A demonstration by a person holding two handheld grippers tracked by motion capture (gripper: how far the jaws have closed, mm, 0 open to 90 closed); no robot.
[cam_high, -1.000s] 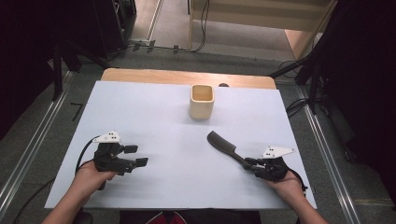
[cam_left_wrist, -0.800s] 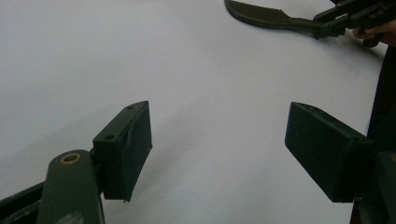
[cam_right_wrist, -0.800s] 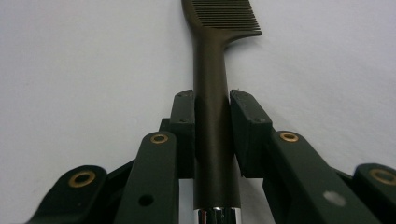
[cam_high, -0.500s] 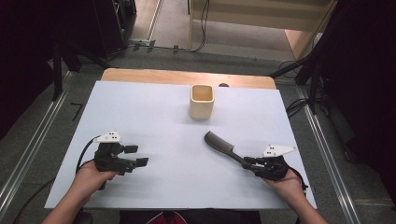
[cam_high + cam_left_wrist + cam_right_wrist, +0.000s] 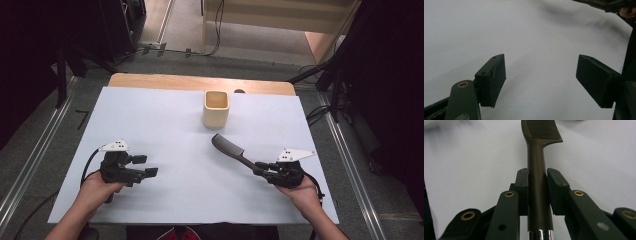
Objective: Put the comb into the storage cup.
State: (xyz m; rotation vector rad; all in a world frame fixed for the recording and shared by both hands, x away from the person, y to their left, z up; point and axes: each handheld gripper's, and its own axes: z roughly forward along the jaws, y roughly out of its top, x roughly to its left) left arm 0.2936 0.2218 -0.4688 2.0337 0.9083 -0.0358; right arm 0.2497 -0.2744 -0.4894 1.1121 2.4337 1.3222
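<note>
Sticking out of the right gripper [image 5: 537, 192] — clamped — the comb [image 5: 539, 157].

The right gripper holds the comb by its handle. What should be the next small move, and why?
Probably carry the comb a little farther toward the square cup. The right gripper clamps its handle firmly, the toothed end already points at the cup, and white table lies between them. The left gripper rests open, aside.
</note>
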